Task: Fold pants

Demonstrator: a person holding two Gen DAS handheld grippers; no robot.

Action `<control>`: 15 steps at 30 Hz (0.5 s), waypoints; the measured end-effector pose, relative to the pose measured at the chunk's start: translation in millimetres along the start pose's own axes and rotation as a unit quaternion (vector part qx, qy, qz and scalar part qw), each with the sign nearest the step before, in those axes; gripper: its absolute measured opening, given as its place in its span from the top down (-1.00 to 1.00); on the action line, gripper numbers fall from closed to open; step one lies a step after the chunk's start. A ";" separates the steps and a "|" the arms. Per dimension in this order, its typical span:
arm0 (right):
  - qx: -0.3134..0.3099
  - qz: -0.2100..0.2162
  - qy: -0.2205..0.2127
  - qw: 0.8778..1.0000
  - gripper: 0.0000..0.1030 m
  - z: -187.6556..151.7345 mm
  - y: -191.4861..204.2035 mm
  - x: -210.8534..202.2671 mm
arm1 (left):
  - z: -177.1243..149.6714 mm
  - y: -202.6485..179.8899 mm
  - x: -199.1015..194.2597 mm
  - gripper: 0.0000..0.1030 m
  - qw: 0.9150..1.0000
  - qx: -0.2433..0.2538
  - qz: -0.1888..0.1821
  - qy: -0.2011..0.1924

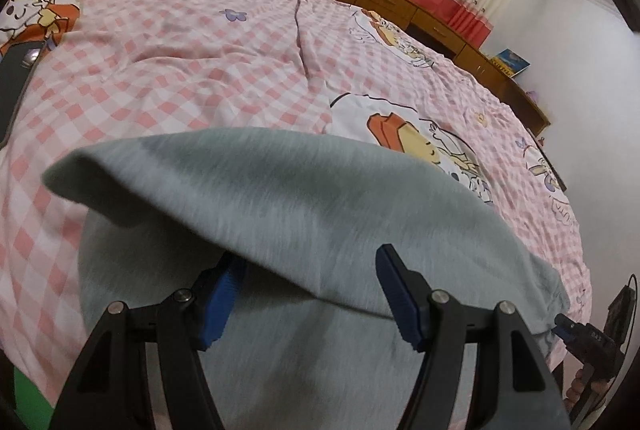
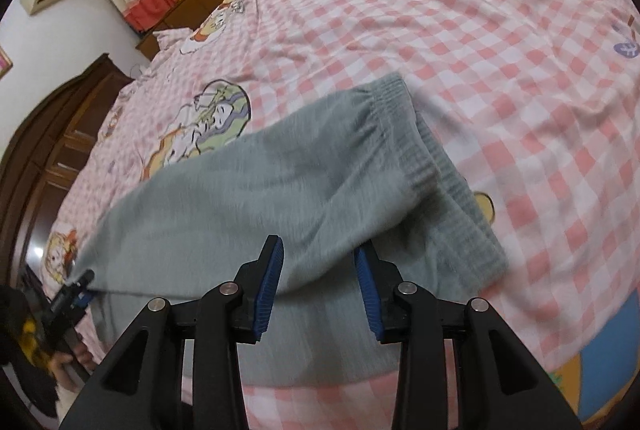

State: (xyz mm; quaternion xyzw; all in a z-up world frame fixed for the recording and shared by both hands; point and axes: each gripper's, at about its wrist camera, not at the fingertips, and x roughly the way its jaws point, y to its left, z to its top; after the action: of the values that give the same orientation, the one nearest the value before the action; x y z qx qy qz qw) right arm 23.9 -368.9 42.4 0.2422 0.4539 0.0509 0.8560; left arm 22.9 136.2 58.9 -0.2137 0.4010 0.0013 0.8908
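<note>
Between both spread claws [image 1: 308,290] [image 2: 320,282] lies grey pants [image 2: 256,198] fabric; neither pinches.

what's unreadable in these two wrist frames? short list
- Waist end of the grey knit pants: left wrist view, cut off by the bottom edge and hidden behind the left tool.
- Fabric under the folded-over layer: both views, covered by that layer.
- Right tool grip on the pants: right wrist view, motion blur.
- Pink checked bedspread print text: partly cut off.
</note>
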 end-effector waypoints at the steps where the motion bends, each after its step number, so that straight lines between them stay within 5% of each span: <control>1: 0.005 0.002 0.002 1.000 0.27 2.4 -1.2 2.6 | 0.7 0.4 1.4 -0.35 1.000 -0.003 -0.002 0.001; 7: 0.008 0.000 0.018 1.000 0.29 13.4 -1.4 16.0 | 10.0 -6.1 8.4 -0.02 1.000 -0.006 -0.024 -0.004; 11: -0.007 -0.006 0.017 1.000 0.65 21.2 0.7 14.4 | 16.8 -15.8 15.5 0.61 1.000 0.013 -0.025 0.012; 15: -0.025 -0.007 0.007 1.000 0.87 25.1 4.4 6.7 | 15.2 -19.7 11.9 0.88 0.999 0.033 -0.023 0.009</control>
State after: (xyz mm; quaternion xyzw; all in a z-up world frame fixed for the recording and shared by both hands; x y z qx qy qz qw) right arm 48.6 -372.3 51.2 0.2175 0.4605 0.0576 0.8587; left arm 45.2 122.0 66.8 -0.1935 0.4043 -0.0340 0.8933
